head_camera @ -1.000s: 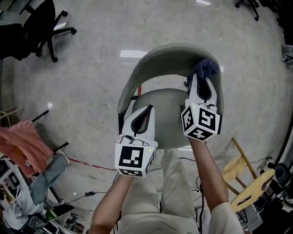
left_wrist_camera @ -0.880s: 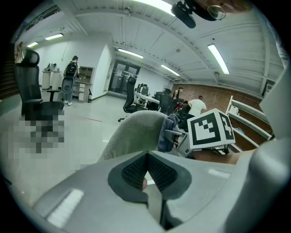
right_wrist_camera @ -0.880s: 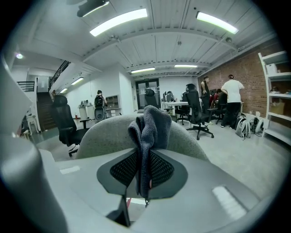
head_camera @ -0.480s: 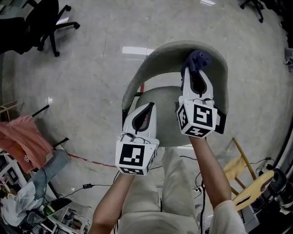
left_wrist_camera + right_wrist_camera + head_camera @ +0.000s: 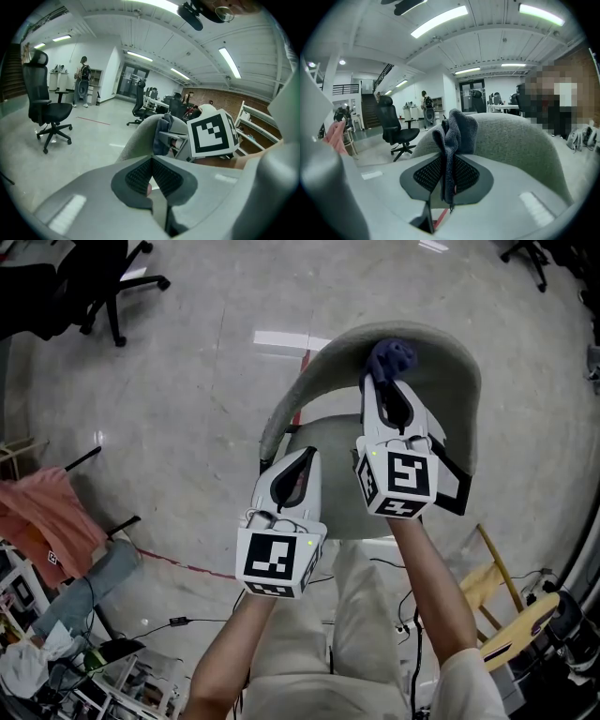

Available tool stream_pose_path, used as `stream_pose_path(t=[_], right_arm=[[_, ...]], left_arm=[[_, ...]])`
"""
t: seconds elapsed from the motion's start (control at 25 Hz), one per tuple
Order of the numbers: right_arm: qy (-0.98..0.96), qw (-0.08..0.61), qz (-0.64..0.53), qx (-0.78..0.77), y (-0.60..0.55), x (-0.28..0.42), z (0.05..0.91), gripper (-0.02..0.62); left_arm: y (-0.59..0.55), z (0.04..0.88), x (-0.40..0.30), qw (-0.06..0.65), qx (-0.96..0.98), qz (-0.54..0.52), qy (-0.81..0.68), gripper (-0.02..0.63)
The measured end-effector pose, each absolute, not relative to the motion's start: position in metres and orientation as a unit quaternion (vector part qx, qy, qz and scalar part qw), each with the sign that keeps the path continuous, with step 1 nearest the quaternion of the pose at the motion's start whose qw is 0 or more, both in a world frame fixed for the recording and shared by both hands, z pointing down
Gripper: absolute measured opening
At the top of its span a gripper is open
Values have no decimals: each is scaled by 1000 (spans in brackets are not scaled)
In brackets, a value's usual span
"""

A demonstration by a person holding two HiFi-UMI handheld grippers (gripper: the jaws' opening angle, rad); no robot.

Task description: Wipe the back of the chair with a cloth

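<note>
Right gripper (image 5: 381, 386): jaws clamped on bunched dark-blue knitted cloth (image 5: 393, 355), touching curved grey upholstered chair back (image 5: 456, 367). Left gripper (image 5: 306, 459): jaws together (nothing between them).

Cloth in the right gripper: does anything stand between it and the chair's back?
Nothing visible does. The cloth, pinched in the right gripper, appears to rest directly against the chair back, with no object between them.
</note>
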State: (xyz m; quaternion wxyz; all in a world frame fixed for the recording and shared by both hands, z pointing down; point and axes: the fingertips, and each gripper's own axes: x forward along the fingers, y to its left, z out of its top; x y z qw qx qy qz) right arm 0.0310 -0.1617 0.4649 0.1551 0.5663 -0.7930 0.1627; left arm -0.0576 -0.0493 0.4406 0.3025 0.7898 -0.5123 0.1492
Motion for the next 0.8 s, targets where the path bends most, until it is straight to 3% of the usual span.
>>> stream_pose_path(t=[0.8], right_arm=[[-842,173,171,482,-128,-44,490,74]], left_arm=[[-28,452,-91,309,780,151,-522,2]])
